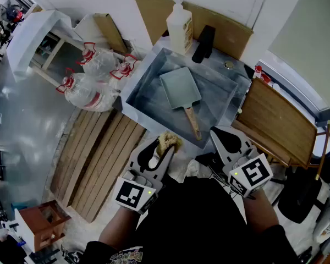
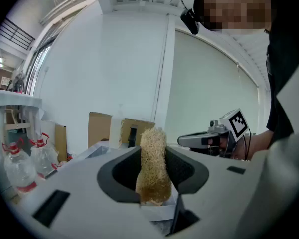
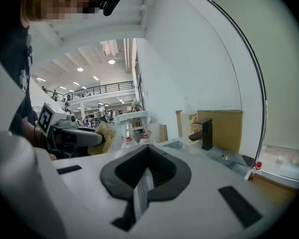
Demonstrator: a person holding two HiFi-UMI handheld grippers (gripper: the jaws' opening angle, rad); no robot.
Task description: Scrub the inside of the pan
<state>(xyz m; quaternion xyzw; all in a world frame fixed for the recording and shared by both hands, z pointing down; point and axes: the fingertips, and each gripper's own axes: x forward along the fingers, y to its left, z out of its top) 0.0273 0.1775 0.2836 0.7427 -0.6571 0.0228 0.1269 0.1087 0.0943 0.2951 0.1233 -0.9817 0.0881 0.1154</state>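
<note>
A square grey pan (image 1: 180,87) with a wooden handle (image 1: 192,123) lies flat in the steel sink (image 1: 148,87). My left gripper (image 1: 166,146) is shut on a tan loofah scrubber (image 1: 168,142), held at the sink's near edge, short of the pan. In the left gripper view the loofah scrubber (image 2: 153,166) stands upright between the jaws. My right gripper (image 1: 226,138) is shut with nothing in it and hovers at the sink's near right corner. In the right gripper view its jaws (image 3: 148,159) meet, and the left gripper with the scrubber (image 3: 105,136) shows to the left.
A white soap bottle (image 1: 180,27) and a black tap (image 1: 203,44) stand behind the sink. Water jugs (image 1: 93,78) lie to its left beside wooden slats (image 1: 93,164). A wooden board (image 1: 278,122) sits to the right. Cardboard (image 1: 154,12) leans against the wall.
</note>
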